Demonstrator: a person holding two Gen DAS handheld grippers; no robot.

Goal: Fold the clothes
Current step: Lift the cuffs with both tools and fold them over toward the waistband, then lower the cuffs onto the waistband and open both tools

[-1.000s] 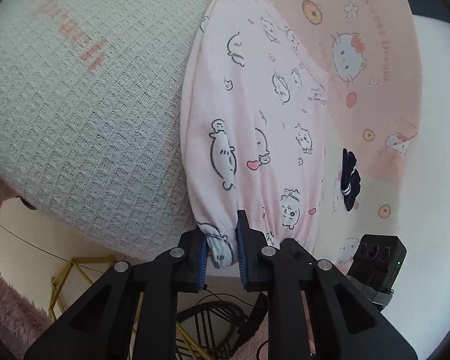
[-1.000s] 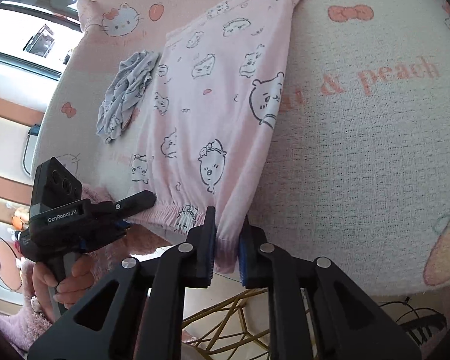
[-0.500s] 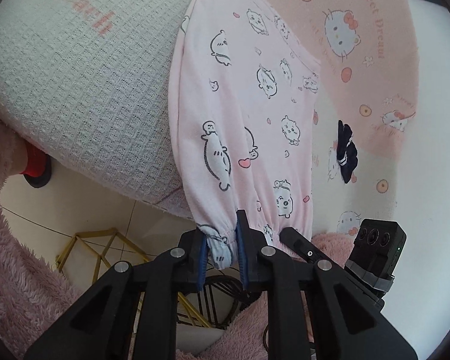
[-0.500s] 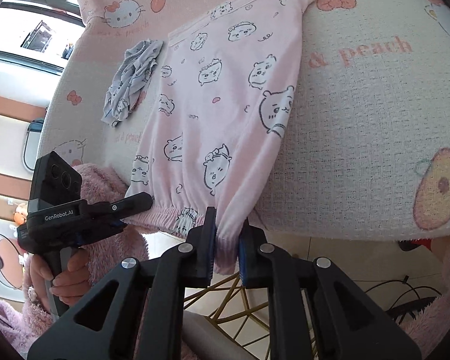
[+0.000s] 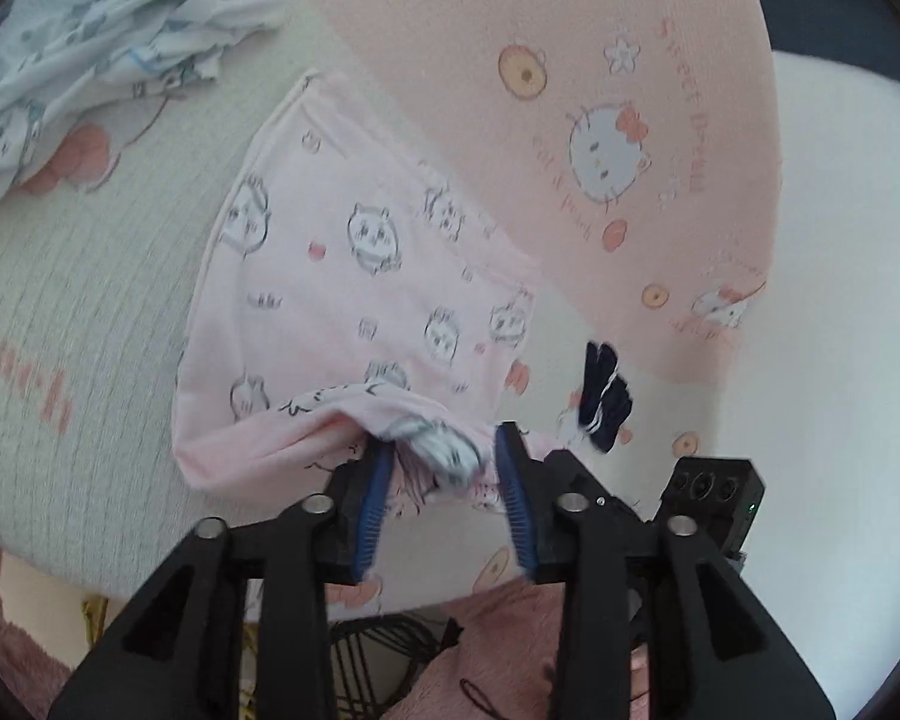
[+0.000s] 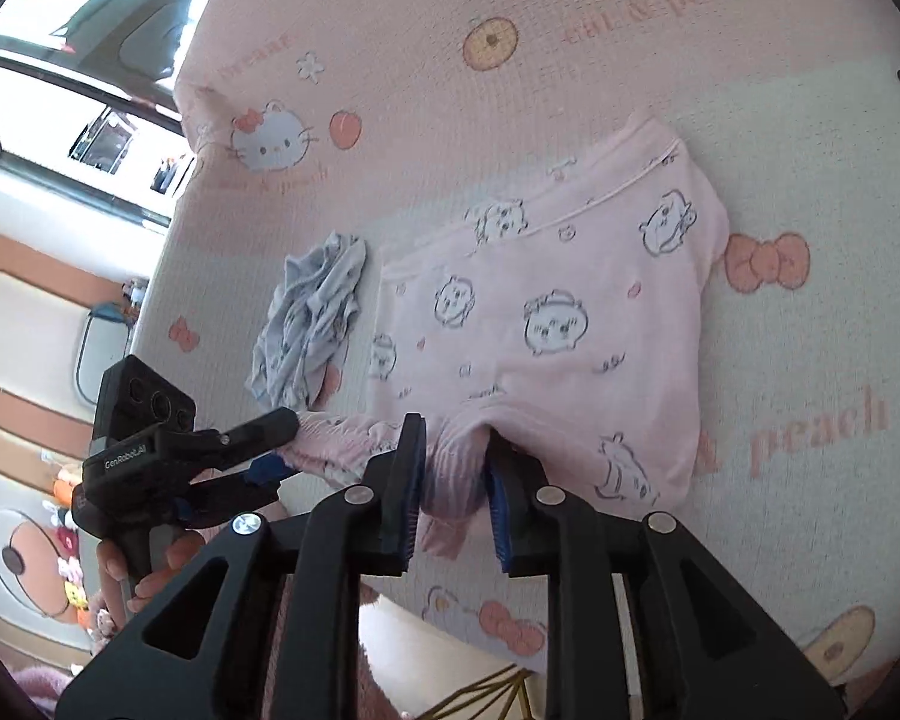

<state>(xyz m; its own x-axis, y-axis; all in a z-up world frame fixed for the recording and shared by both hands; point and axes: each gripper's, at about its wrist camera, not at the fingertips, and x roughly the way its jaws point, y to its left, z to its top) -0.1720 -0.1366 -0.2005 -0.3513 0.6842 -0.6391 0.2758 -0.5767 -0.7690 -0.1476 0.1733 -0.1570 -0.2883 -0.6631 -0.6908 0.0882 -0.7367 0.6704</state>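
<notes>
A pink pyjama garment (image 5: pixel 360 276) printed with cartoon animals lies flat on the bedspread (image 5: pixel 90 312), its near end doubled back over itself. My left gripper (image 5: pixel 444 498) hovers at that folded end. Its jaws are opening, and the gathered cuff (image 5: pixel 444 450) lies loose between the blue pads (image 5: pixel 369 498). In the right wrist view the same garment (image 6: pixel 570 312) fills the middle. My right gripper (image 6: pixel 453 486) is opening too, with a bunch of hem fabric (image 6: pixel 453 468) sitting in its gap. The left gripper (image 6: pixel 282 447) shows at the left, held by a hand (image 6: pixel 150 564).
A crumpled grey-blue garment (image 5: pixel 90 60) (image 6: pixel 312 324) lies beside the pink one. A small dark blue item (image 5: pixel 603 396) rests to the right. The bed's edge runs just below both grippers, with a gold wire frame (image 6: pixel 486 690) under it. A window (image 6: pixel 78 90) is at far left.
Both grippers have moved up and forward over the bed, carrying the hanging hem onto the garment so it is folded. Both pairs of jaws have widened from their tight grip.
</notes>
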